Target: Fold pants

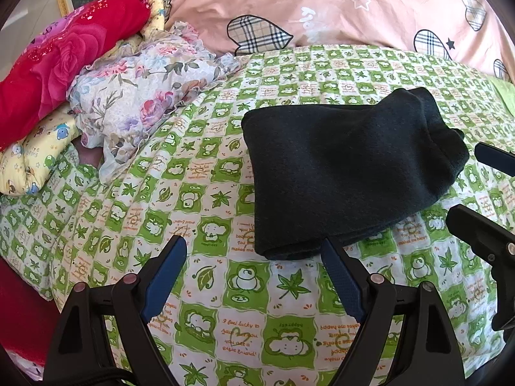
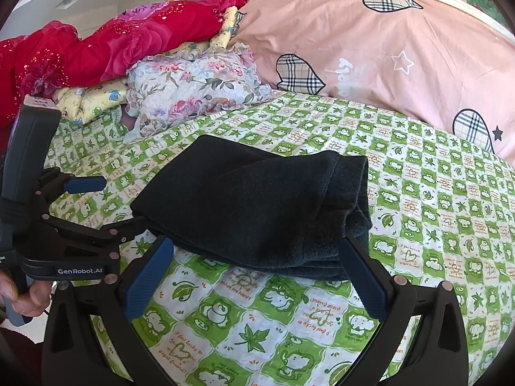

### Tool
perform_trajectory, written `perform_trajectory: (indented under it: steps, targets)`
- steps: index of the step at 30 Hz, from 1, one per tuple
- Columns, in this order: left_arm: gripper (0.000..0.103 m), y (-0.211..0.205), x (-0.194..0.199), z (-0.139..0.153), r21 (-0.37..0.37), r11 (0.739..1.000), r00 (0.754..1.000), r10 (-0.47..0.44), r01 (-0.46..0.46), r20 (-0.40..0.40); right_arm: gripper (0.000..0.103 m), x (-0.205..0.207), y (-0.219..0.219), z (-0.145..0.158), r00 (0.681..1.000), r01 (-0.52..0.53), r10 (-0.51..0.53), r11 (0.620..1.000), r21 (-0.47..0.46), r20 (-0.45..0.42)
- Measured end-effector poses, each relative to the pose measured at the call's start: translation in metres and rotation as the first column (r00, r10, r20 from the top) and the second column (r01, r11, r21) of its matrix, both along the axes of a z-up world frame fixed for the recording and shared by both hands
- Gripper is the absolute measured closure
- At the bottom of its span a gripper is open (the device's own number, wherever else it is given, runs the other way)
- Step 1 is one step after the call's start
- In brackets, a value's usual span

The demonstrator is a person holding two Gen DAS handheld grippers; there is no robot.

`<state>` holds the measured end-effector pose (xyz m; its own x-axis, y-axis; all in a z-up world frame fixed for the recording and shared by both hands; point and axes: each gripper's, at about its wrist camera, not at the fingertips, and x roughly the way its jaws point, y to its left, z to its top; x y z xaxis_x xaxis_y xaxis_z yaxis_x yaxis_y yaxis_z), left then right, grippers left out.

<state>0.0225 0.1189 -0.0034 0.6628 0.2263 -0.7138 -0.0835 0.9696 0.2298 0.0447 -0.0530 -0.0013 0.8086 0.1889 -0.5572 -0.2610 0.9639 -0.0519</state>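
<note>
Dark folded pants (image 1: 347, 167) lie in a compact bundle on the green-and-white patterned bed sheet (image 1: 225, 305); they also show in the right wrist view (image 2: 257, 206). My left gripper (image 1: 254, 257) is open and empty, its fingertips just short of the bundle's near edge. My right gripper (image 2: 257, 257) is open and empty, its jaws spread wide at the bundle's near edge. In the left wrist view the right gripper (image 1: 482, 186) shows at the right, beside the pants. In the right wrist view the left gripper (image 2: 106, 202) shows at the left, beside the pants.
A floral cloth (image 1: 138, 96), a red rose-patterned blanket (image 1: 58, 64) and a yellow cartoon cushion (image 1: 35, 164) are piled at the far left. A large pink quilt (image 1: 354, 6) with plaid hearts lies along the back. A hand (image 2: 22, 299) grips the left handle.
</note>
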Motion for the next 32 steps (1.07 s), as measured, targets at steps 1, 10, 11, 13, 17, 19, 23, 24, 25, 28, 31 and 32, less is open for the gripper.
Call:
perform_trajectory:
  steps: [1, 10, 11, 13, 17, 19, 23, 24, 25, 28, 31, 32]
  targets:
    - [0.017, 0.000, 0.000, 0.000, 0.003, 1.000, 1.000, 0.001, -0.001, 0.002, 0.001, 0.001, 0.000, 0.000, 1.000, -0.001, 0.001, 1.000, 0.000, 0.002]
    - [0.017, 0.002, 0.003, 0.002, 0.005, 1.000, 1.000, 0.002, -0.002, 0.010, 0.001, 0.008, -0.004, 0.003, 1.000, 0.000, 0.000, 1.000, 0.008, 0.004]
    - [0.017, 0.002, 0.004, 0.002, 0.005, 1.000, 1.000, 0.002, -0.002, 0.009, 0.001, 0.008, -0.004, 0.003, 1.000, -0.002, 0.002, 1.000, 0.006, 0.004]
    - [0.017, 0.002, 0.005, 0.002, -0.001, 1.000, 1.000, 0.003, -0.003, 0.005, 0.001, 0.008, -0.005, 0.003, 1.000, -0.001, 0.001, 1.000, 0.005, 0.002]
    - [0.017, 0.003, 0.007, 0.002, -0.002, 1.000, 1.000, 0.001, -0.001, 0.005, 0.001, 0.009, -0.008, 0.002, 1.000, 0.004, -0.004, 1.000, 0.010, 0.001]
    - [0.017, 0.002, 0.008, 0.001, 0.000, 1.000, 1.000, 0.001, -0.001, 0.003, 0.001, 0.010, -0.010, 0.001, 1.000, 0.011, -0.011, 1.000, 0.010, -0.006]
    - [0.017, 0.002, 0.008, 0.002, 0.000, 1.000, 1.000, 0.002, -0.002, 0.004, 0.001, 0.009, -0.014, 0.000, 1.000, 0.020, -0.019, 1.000, 0.022, -0.006]
    - [0.017, 0.002, 0.008, 0.002, 0.001, 1.000, 1.000, 0.003, -0.003, 0.004, 0.001, 0.009, -0.015, 0.000, 1.000, 0.021, -0.020, 0.999, 0.025, -0.005]
    - [0.017, 0.002, 0.009, 0.001, 0.000, 1.000, 1.000, 0.005, -0.005, 0.003, 0.001, 0.009, -0.016, 0.001, 1.000, 0.022, -0.022, 0.999, 0.030, -0.006]
    - [0.017, 0.001, 0.012, 0.001, -0.002, 1.000, 1.000, 0.008, -0.008, 0.000, 0.001, 0.007, -0.016, 0.001, 1.000, 0.028, -0.028, 0.999, 0.032, -0.005]
    - [0.017, 0.000, 0.014, 0.002, -0.001, 1.000, 1.000, 0.014, -0.014, -0.003, 0.001, 0.007, -0.016, 0.001, 1.000, 0.028, -0.027, 0.999, 0.037, -0.007]
    - [0.017, 0.001, 0.015, 0.003, -0.007, 1.000, 1.000, 0.015, -0.016, -0.007, 0.001, 0.007, -0.016, 0.001, 1.000, 0.029, -0.029, 0.999, 0.037, -0.007]
